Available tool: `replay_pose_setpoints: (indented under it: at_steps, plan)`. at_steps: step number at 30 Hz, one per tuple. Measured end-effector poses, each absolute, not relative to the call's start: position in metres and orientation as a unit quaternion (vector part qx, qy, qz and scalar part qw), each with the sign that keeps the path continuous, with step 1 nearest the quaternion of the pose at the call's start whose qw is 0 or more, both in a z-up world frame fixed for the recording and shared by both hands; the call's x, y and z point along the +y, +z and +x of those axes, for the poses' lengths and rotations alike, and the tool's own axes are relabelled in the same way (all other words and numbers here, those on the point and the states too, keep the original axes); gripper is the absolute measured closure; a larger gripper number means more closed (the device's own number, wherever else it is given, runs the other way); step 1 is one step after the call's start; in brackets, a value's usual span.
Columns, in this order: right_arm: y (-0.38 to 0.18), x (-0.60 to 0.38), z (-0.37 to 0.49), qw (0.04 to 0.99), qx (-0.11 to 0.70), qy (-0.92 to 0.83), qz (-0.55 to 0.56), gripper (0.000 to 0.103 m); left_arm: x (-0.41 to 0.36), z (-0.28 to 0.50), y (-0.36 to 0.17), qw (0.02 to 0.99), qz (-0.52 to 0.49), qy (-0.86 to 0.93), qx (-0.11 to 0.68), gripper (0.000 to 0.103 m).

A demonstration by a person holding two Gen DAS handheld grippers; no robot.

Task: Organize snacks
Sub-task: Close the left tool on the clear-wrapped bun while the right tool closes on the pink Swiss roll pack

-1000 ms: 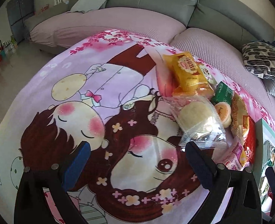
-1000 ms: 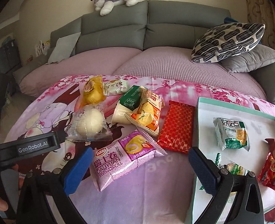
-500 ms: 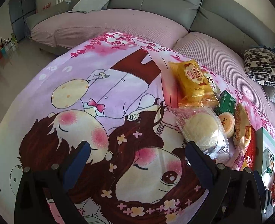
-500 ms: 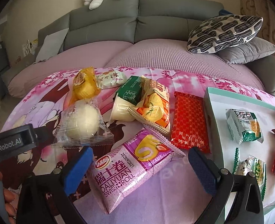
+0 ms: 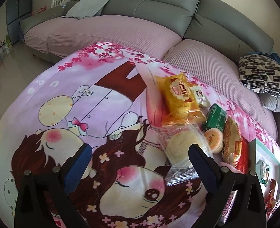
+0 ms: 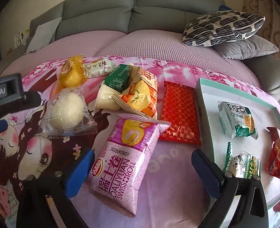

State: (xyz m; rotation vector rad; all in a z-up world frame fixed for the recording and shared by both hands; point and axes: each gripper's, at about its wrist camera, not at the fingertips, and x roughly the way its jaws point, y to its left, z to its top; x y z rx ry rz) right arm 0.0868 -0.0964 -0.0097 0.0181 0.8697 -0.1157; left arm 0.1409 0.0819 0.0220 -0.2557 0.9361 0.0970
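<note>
Both the left gripper (image 5: pixel 140 157) and right gripper (image 6: pixel 141 161) gape wide, the right straddling the pink Swiss-roll packet (image 6: pixel 124 159) lying left of the teal-rimmed white tray (image 6: pixel 204 117).

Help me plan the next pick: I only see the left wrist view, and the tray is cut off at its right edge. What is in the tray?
Observer: The right wrist view shows the tray holding a green-and-white packet toward its far side.
Operator: Anything else inside?
Observer: Yes, a red packet lies by its right edge.
Operator: Where are the right tongs?
Observer: The right tongs are open, with the pink Swiss roll pack lying between them on the cloth, outside the tray.
</note>
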Motion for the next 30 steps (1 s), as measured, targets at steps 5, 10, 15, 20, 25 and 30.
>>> replay_pose_setpoints:
  at_steps: [5, 10, 15, 20, 25, 30]
  plan:
    - [-0.005, -0.1, 0.083, 0.906, 0.42, -0.052, 0.001, 0.005, 0.071, 0.146, 0.023, 0.887, -0.125, 0.03, 0.444, 0.002]
    - [-0.004, -0.103, 0.083, 0.906, 0.421, -0.045, 0.01, 0.018, 0.062, 0.152, 0.021, 0.89, -0.133, 0.006, 0.436, 0.002]
    - [-0.004, -0.098, 0.082, 0.907, 0.419, -0.035, 0.004, 0.03, 0.049, 0.157, 0.015, 0.888, -0.114, -0.003, 0.446, 0.002]
    - [-0.007, -0.096, 0.083, 0.904, 0.426, -0.034, 0.003, 0.032, 0.038, 0.165, 0.006, 0.885, -0.095, -0.011, 0.457, 0.002]
    - [-0.008, -0.097, 0.083, 0.902, 0.43, -0.031, 0.002, 0.033, 0.032, 0.168, -0.003, 0.879, -0.093, -0.012, 0.467, 0.002]
    - [-0.008, -0.098, 0.084, 0.902, 0.43, -0.026, 0.005, 0.041, 0.035, 0.168, -0.008, 0.872, -0.116, -0.023, 0.476, 0.013]
